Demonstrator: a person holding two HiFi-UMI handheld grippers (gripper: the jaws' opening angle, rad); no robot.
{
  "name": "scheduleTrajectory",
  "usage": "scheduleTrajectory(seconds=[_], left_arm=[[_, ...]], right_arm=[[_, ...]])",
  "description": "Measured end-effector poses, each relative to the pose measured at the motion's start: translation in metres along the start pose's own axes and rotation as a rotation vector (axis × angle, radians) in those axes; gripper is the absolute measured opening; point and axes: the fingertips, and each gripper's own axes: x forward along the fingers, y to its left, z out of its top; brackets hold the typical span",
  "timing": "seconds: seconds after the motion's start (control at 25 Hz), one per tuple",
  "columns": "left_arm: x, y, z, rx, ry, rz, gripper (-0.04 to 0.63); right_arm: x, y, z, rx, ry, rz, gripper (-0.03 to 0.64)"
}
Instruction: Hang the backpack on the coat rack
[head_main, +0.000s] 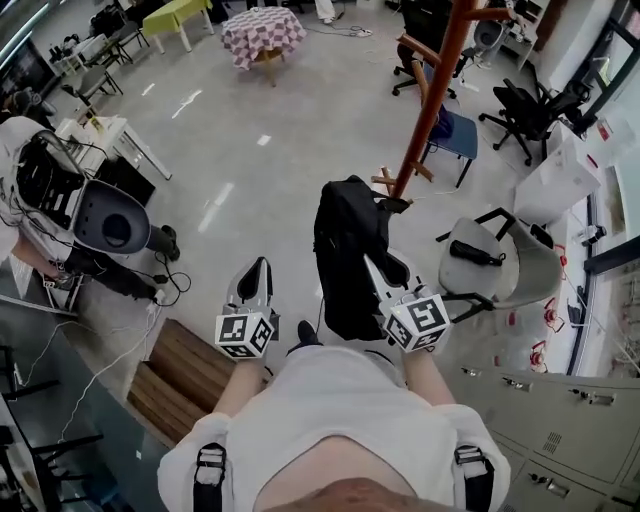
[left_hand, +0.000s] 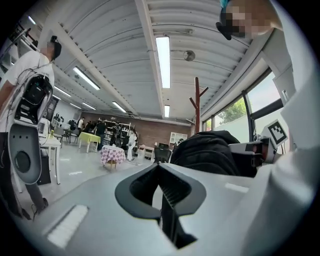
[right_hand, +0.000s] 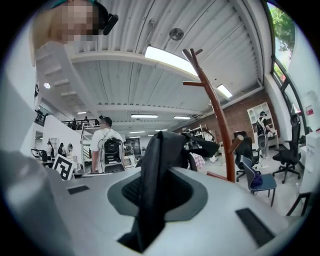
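Grey polished floor (head_main: 250, 150) runs across a big open room, with a checked-cloth table (head_main: 262, 35) far off and office chairs along the right side. A red-brown coat rack (head_main: 430, 90) stands on the floor near a blue chair (head_main: 455, 135). The only container here is the black backpack (head_main: 345, 250), and nothing shows what it holds. The right tool (head_main: 375, 270) is clamped on the backpack's strap (right_hand: 152, 190); in the right gripper view the dark band runs straight down between the jaws, which are closed narrowly on it. The left tool (head_main: 256, 272) has its jaws together with nothing between them and touches nothing. The backpack hangs clear of the floor from the right tool, its bulk just ahead of the jaws and between the two tools. Its top lies close to the lower end of the rack's pole, but I cannot tell if they touch. None of it hangs on the rack's pegs.
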Motion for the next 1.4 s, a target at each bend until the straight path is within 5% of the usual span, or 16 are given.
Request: scheduleTrajectory(seconds=[0.4,1.4], left_arm=[[0.097,0.065,0.010,0.036,0.057,-0.209,0.011],[0.122,0.027,-0.004,-0.023,0.108,-0.086,0.011]], right_arm=[[0.098,-0.019,0.013,-0.003,-0.008,-0.118,0.083],[0.118,-0.083,-0.021,0.075,0.097,0.004,0.084]])
